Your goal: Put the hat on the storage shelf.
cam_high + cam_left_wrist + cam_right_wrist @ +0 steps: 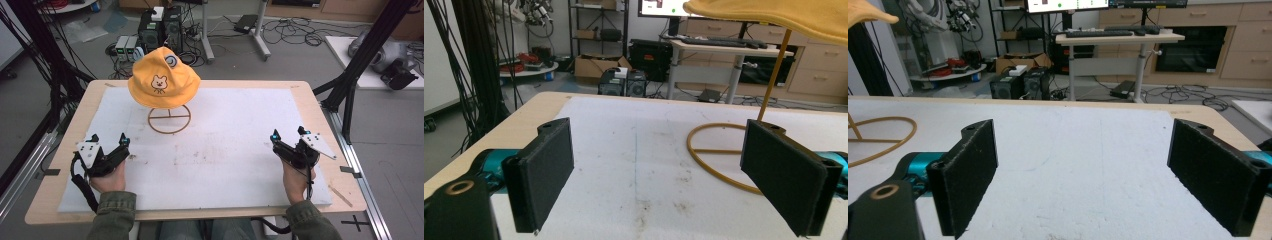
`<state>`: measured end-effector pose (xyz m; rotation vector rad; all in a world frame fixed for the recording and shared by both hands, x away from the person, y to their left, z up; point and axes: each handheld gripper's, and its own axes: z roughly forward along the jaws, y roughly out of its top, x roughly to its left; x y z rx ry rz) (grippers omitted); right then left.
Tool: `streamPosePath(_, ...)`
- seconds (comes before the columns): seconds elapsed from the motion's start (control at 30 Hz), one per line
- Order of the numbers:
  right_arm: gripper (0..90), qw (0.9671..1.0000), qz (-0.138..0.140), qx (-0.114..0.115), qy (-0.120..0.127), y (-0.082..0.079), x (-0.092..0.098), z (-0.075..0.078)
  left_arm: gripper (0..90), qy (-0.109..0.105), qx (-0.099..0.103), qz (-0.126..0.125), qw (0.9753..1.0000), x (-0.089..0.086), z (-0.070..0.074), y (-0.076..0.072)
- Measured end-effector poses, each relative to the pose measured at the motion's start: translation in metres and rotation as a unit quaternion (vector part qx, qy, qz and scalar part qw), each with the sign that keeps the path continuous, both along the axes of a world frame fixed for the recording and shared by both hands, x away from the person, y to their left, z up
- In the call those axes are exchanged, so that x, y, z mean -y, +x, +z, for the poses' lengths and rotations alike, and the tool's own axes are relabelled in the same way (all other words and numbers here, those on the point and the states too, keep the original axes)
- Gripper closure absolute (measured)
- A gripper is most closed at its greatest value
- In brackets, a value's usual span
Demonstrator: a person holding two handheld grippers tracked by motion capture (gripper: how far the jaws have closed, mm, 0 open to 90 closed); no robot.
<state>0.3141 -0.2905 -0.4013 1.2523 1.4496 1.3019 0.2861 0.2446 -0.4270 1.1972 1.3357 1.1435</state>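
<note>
Both grippers' fingers gape wide, empty; yellow hat [163,79] on seemingly wire stand [169,120] ahead.

Olive-green sleeves [115,212], black grippers (teal accents), grey plates [88,152]

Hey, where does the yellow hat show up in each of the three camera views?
High view: the yellow hat sits on its stand, upper left of centre, at the table's far side.
Left gripper view: its brim runs along the top right edge.
Right gripper view: a bit of brim pokes in at the top left corner.
Shared landmark: the stand's ring base, also at and.
</note>
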Motion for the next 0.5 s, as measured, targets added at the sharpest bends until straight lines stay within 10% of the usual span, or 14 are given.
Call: streamPosePath(0.5,12.4,0.9997,0.004,0.006,0.024,-0.0051,0.0020,0.0009,14.1,0.001,0.001,-0.002,1.0000,0.0017,0.0003,0.0002)
